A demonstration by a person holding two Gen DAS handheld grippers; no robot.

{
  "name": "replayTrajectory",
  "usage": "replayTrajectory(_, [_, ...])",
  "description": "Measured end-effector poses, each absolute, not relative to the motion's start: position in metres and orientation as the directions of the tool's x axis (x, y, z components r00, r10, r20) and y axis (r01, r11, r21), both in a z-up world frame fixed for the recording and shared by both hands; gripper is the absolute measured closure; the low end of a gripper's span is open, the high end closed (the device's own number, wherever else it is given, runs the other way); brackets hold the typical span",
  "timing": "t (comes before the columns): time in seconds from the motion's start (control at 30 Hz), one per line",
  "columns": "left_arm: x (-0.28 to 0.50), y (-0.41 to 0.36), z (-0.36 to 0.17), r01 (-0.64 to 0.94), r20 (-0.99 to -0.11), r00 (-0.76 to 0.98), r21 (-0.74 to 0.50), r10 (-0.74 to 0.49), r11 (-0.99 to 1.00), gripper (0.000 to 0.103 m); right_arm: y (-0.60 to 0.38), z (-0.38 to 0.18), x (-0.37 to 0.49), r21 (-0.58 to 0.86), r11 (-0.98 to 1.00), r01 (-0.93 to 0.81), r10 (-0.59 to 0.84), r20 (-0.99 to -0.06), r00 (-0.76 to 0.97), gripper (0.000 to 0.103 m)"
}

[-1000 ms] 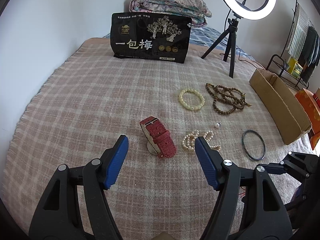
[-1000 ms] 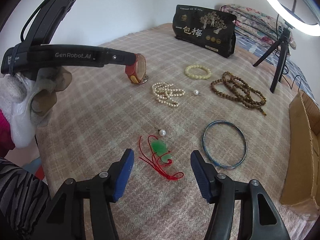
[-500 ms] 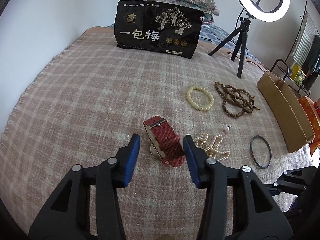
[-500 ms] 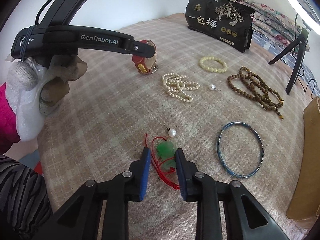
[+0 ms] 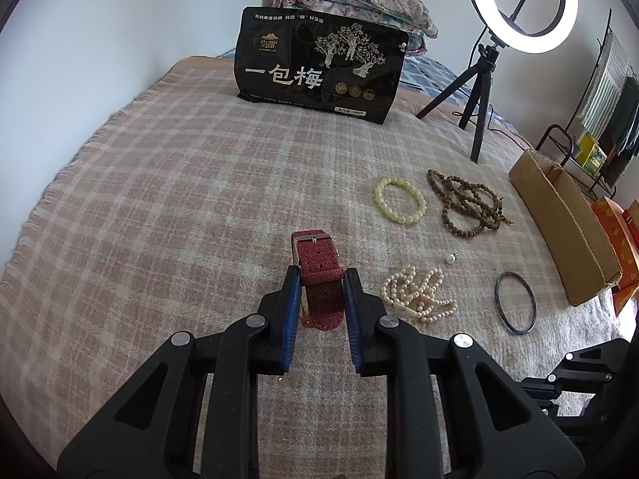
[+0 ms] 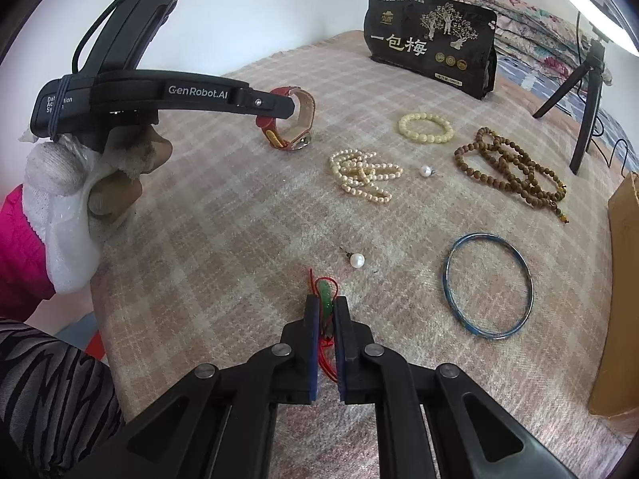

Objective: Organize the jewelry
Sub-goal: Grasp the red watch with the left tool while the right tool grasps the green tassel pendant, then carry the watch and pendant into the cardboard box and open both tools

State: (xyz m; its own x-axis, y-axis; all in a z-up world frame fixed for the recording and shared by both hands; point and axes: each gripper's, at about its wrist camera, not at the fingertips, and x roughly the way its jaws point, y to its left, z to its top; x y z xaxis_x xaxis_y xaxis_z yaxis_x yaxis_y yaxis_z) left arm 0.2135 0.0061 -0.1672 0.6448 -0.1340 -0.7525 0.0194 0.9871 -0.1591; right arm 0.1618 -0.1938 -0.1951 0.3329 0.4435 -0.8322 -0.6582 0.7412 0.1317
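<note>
Left wrist view
- Left claw [image 5: 318, 279]: closed on the watch [image 5: 319, 275], one blue pad on each edge of the red strap.
- Watch position: straight ahead of the claw, on the blanket [image 5: 159, 207]; whether it is lifted off cannot be told here.
- Watch axis: the strap runs away from the camera, buckle end far, so the pads press across its width.
- Box [image 5: 567, 231]: far to the right, well apart from the watch; pearls [image 5: 415, 295], ring [image 5: 515, 297] and brown beads [image 5: 467, 207] lie between.
- Likely move: carry the watch right, toward the box, above the pearls.
- Not shown here: the pendant; only a black edge of the right claw shows at lower right.

Right wrist view
- Right claw [image 6: 325, 305]: nearly closed, nipping the green pendant [image 6: 325, 297], its red cord [image 6: 325, 359] trailing back between the fingers.
- Pendant position: dead ahead, at the fingertips, near the bed's front edge.
- Nearer arm: the right claw is closer to the box [image 6: 619, 299], with the blue ring [image 6: 489, 285] between.
- Added from this side: the watch [image 6: 293, 119] stands on edge as a loop, face low and apparently touching the blanket, the left claw [image 6: 285, 105] gripping its top.
- Loose pieces: pearl stud [image 6: 356, 259] just beyond the pendant, a second stud [image 6: 426, 170] beside the pearls [image 6: 365, 175], a cream bracelet [image 6: 426, 127] farther back.
</note>
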Motion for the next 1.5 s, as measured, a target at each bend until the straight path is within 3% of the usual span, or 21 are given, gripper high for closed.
replayTrajectory(0.43, [0.197, 0.008, -0.136, 0.041, -0.708, 0.694, -0.141, -0.130, 0.989, 0.083, -0.220, -0.166, 0.149, 0.180, 0.781, -0.598, 0.482, -0.782, 0.395, 0.099])
replayTrajectory(0.77, [0.191, -0.025, -0.100, 0.164, -0.649, 0.718, -0.192, -0.250, 0.968, 0.083, -0.265, -0.122, 0.142, 0.198, 0.830, -0.521, 0.482, -0.724, 0.493, 0.099])
replayTrajectory(1.5, [0.230, -0.174, -0.065, 0.427, -0.604, 0.663, -0.181, -0.443, 0.886, 0.083, -0.417, -0.079, 0.152, 0.168, 0.974, -0.154, 0.227, -0.664, 0.712, 0.099])
